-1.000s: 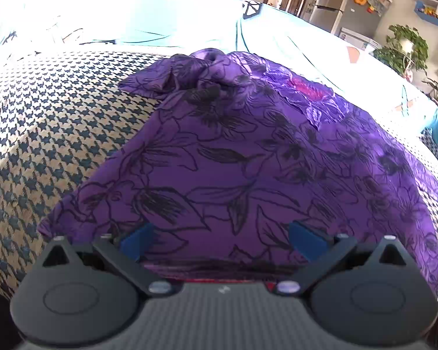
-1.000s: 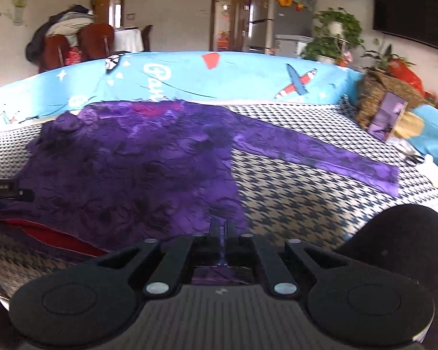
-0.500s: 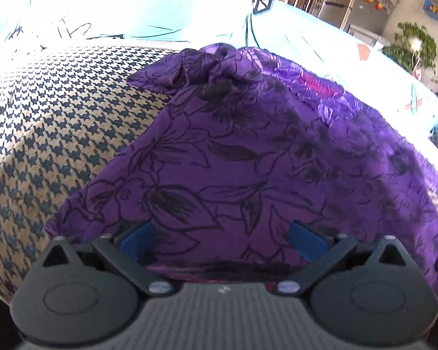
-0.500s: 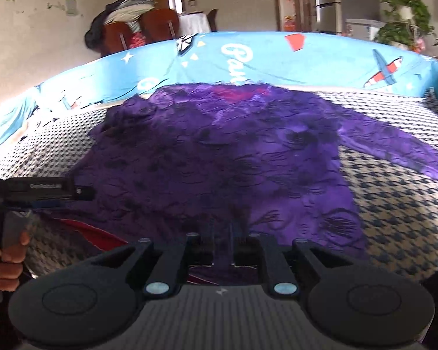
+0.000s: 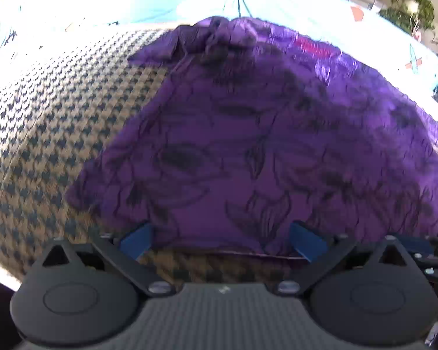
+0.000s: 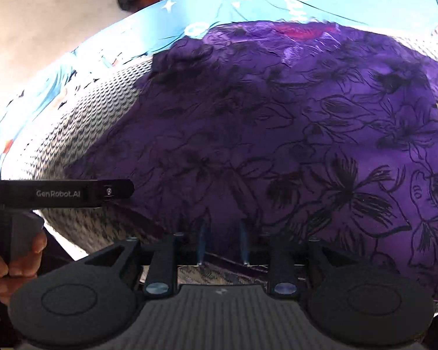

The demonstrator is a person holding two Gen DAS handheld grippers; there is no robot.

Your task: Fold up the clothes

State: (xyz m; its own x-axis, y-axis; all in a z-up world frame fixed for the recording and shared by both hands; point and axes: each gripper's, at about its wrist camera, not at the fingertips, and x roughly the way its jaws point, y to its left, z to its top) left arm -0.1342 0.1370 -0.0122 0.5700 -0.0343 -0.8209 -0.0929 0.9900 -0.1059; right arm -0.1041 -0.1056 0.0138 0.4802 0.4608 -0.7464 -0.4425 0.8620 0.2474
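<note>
**Purple garment spread on the checked cover, both grippers at its near hem**

The purple garment [image 5: 262, 145], printed with dark flowers, lies spread over the checked cover [image 5: 52, 134]. Its bunched sleeve end sits at the far left of the garment, and a patch of red lining shows at the far edge near the collar. Beyond the garment, the light blue sheet [image 5: 166, 3] with printed shapes runs along the far side of the cover.

The left gripper [image 5: 220, 240] is at the near hem of the garment with its blue pads spread wide apart. The hem lies between them, and a strip of the checked cover shows just in front of the hem. Neither pad can be seen pressing the cloth; the view is blurred.

The right gripper [image 6: 222, 243] is also at the near hem, further along the garment. Its two thin blue fingers [image 6: 202, 242] stand close together with a narrow gap, and purple cloth runs through that gap. Whether they are truly pinching the cloth I cannot tell.

In the right wrist view the body of the left gripper [image 6: 61, 194] reaches in from the left side of the garment, with the person's hand [image 6: 14, 262] wrapped around its handle below.

No containers show in either view.
</note>
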